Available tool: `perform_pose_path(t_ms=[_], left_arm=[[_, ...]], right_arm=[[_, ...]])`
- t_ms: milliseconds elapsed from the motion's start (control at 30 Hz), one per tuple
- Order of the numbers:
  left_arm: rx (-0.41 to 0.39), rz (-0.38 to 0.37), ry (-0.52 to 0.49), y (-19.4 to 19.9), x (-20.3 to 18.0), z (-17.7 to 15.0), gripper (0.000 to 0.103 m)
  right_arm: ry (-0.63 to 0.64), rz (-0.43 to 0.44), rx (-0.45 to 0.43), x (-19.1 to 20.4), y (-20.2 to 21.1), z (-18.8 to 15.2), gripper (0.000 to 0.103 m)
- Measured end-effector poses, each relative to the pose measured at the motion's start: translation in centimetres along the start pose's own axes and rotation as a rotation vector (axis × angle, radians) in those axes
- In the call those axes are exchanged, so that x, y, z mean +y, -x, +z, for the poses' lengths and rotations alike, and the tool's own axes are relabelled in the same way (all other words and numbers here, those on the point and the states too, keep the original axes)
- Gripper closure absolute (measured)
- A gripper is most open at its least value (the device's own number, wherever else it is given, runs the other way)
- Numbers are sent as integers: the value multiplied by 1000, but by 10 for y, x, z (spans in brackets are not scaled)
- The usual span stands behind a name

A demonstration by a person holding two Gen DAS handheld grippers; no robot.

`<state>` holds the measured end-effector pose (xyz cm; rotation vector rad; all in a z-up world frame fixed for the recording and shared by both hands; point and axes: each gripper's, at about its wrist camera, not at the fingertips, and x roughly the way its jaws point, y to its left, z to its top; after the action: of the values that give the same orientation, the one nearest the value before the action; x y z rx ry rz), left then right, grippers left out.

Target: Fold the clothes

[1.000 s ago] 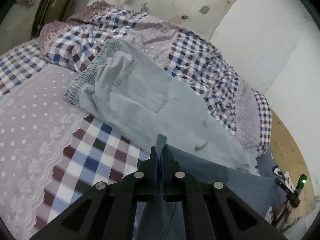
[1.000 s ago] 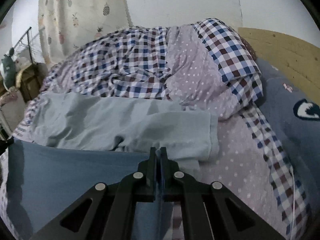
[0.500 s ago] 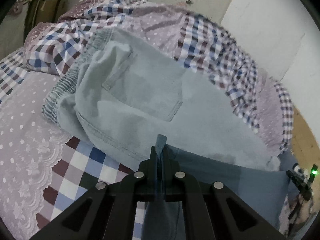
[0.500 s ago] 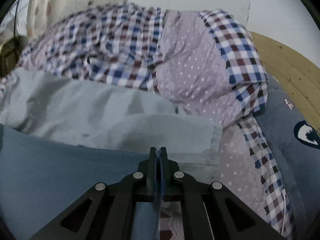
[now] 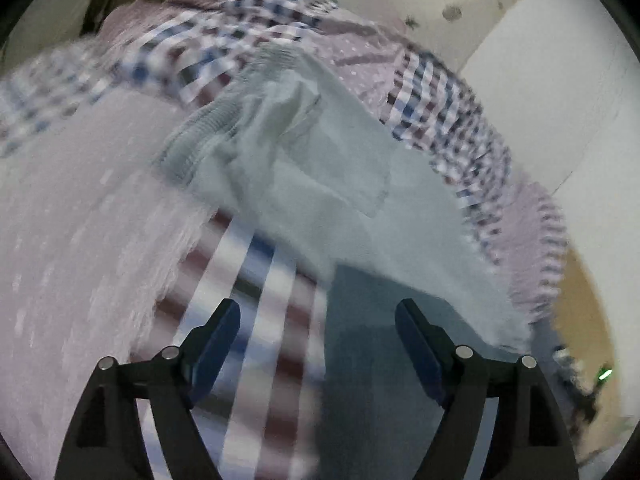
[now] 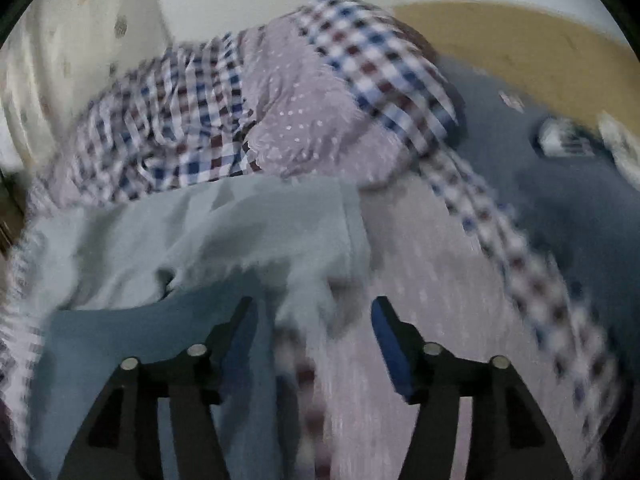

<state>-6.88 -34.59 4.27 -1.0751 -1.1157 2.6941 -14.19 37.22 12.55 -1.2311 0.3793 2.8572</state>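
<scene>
Pale blue denim shorts [image 5: 320, 184] with a gathered waistband and a back pocket lie across the bed; the right wrist view shows their leg end [image 6: 224, 236]. A darker blue-grey garment [image 5: 384, 360] lies over their near edge, seen again in the right wrist view as the darker garment [image 6: 132, 344]. My left gripper [image 5: 318, 320] is opening, its jaws wide apart above that cloth's left edge and gripping nothing. My right gripper [image 6: 312, 316] is opening too, with the cloth's right edge lying loose under its jaws. Both views are motion-blurred.
A checked and dotted lilac quilt [image 5: 256, 60] is bunched behind the shorts, visible also as the quilt [image 6: 280, 120]. A dark blue pillow [image 6: 560, 208] lies to the right below a wooden headboard [image 6: 520, 52]. White wall [image 5: 552, 92] stands beyond the bed.
Both grippers were shut on the darker garment's edge; both now stand wide apart and the cloth has dropped onto the bed. Both hands have moved, blurring the views.
</scene>
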Motion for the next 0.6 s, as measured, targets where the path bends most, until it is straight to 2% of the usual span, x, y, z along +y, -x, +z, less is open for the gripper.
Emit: perform_pose_path(t_ms=[100, 167, 233, 333, 433, 600], left_arm=[[24, -11, 97, 45, 17, -45, 20], [7, 35, 129, 78, 19, -84, 20], [-1, -32, 206, 105, 21, -120, 20], [34, -83, 258, 120, 13, -154, 20], [59, -105, 276, 124, -1, -178, 20], [81, -134, 357, 109, -9, -215, 21]], right_arm=[[-131, 114, 59, -32, 28, -49, 33], [-231, 178, 99, -51, 44, -86, 33], [-346, 219, 92, -67, 61, -120, 33], [-461, 269, 86, -77, 77, -159, 32], [-451, 321, 119, -74, 84, -175, 32], [-411, 381, 117, -62, 94, -186, 32]])
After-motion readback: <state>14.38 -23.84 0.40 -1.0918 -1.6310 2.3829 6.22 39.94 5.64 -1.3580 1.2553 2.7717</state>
